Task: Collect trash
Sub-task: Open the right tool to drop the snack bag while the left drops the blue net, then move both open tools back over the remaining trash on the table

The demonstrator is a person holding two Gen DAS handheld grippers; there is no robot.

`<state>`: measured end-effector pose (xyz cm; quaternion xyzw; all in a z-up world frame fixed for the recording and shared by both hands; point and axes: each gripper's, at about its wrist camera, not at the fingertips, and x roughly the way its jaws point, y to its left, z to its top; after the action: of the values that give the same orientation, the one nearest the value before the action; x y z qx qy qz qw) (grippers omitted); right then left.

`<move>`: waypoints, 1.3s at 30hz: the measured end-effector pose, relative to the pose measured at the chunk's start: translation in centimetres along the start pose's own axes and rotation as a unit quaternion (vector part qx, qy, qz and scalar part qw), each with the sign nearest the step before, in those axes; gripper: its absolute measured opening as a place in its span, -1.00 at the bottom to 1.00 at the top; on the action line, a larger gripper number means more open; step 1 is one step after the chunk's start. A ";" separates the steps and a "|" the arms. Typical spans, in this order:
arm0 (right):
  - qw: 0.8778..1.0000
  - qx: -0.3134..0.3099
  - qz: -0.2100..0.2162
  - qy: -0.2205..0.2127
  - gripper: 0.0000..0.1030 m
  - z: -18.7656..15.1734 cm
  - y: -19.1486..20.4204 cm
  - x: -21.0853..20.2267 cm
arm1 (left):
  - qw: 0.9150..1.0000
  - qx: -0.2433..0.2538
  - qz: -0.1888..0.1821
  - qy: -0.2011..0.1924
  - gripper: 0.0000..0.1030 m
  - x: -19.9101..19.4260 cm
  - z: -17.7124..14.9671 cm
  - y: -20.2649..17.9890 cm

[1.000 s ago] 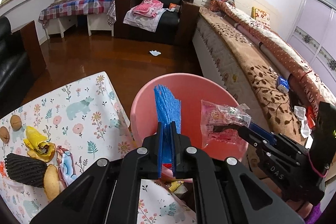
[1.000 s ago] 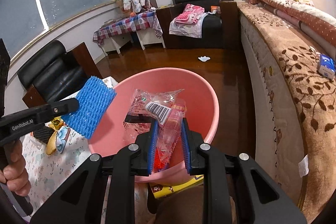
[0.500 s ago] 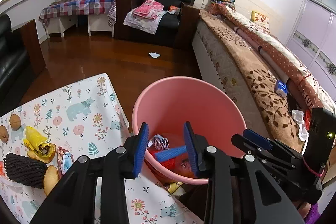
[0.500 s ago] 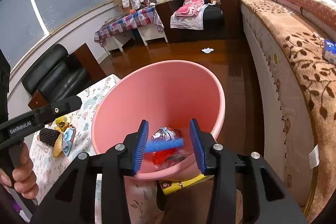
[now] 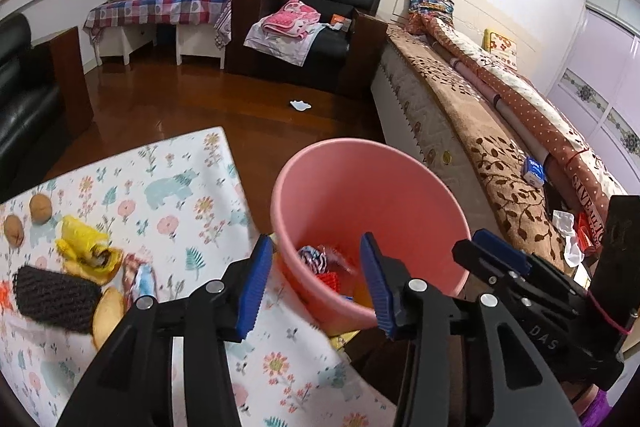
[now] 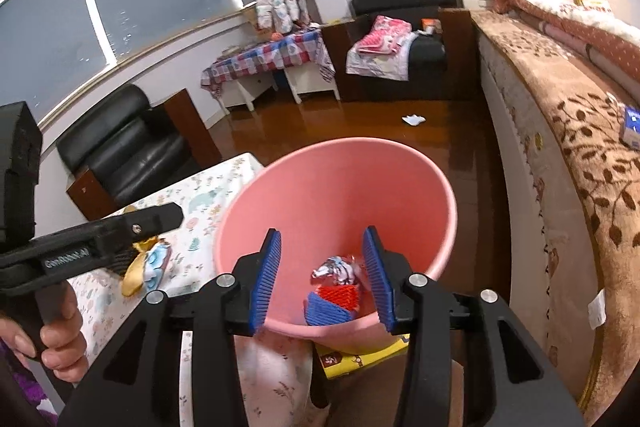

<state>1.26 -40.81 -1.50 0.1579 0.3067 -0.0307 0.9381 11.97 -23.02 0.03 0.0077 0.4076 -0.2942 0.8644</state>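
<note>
A pink bucket (image 5: 400, 203) stands beside the table; it also shows in the right wrist view (image 6: 316, 195). Inside lie a blue foam net (image 6: 328, 311), a red foam net (image 6: 338, 295) and a crumpled wrapper (image 6: 334, 269). My left gripper (image 5: 316, 283) is open and empty above the bucket's near rim. My right gripper (image 6: 322, 283) is open and empty over the bucket. On the floral tablecloth (image 5: 180, 195) remain a yellow wrapper (image 5: 86, 249), a black foam net (image 5: 56, 293), a colourful wrapper (image 5: 140, 277) and two walnuts (image 5: 40, 207).
A bed (image 5: 500, 155) with a brown blanket runs along the right. A black armchair (image 6: 120, 143) stands at the left, another (image 5: 320, 11) at the back with clothes. A white scrap (image 5: 300, 104) lies on the wooden floor. A yellow box (image 6: 360, 359) sits under the bucket.
Both grippers opened and dropped their loads into the bucket: the left let go of the blue foam net, the right the clear wrapper. Both now hang open and empty, the left shifted leftward.
</note>
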 end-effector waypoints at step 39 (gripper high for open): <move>0.962 -0.128 0.205 0.123 -0.16 -3.3 19.0 5.8 | 0.960 -0.233 0.152 -0.017 -0.14 -8.8 -9.0 23.8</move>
<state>7.03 -21.51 -2.14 0.0985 0.3823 0.2215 0.8917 13.55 3.33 -5.12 -0.1377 0.4439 -0.0566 0.8836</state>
